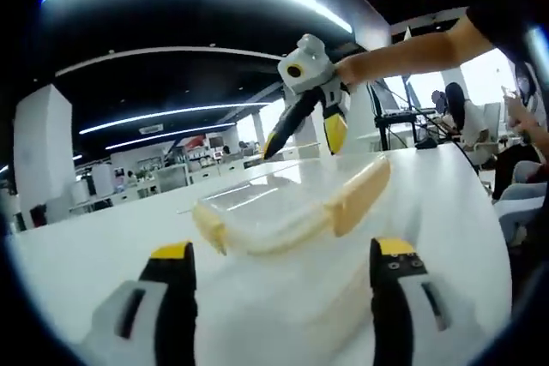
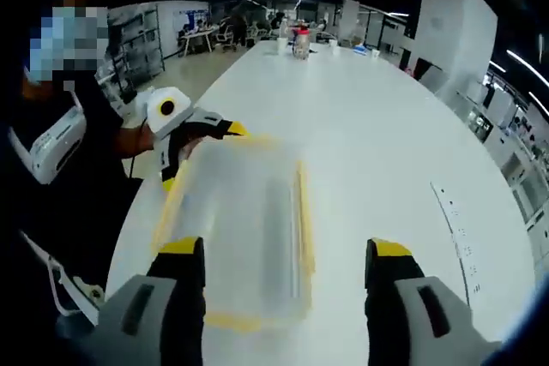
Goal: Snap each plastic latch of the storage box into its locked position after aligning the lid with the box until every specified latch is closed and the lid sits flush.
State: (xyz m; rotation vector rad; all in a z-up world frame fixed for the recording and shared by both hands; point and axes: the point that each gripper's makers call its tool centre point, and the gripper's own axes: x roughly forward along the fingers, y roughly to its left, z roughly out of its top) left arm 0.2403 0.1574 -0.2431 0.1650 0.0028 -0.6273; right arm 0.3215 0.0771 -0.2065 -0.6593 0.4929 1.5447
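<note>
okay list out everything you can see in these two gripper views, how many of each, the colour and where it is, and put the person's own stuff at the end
storage box: one, clear plastic with its lid on, on the white table between the two grippers
latches: pale yellow, along the box's edges; the blur hides their number and whether they are closed
table: one, white, long, under the box
bottles and cups: a small cluster, one with a red top, at the table's far end
people: a few, seated at desks in the background
left gripper: one, white and black with yellow tips, at the box's far corner, jaws open
right gripper: one, same colours, above the box's far side, jaws open
</note>
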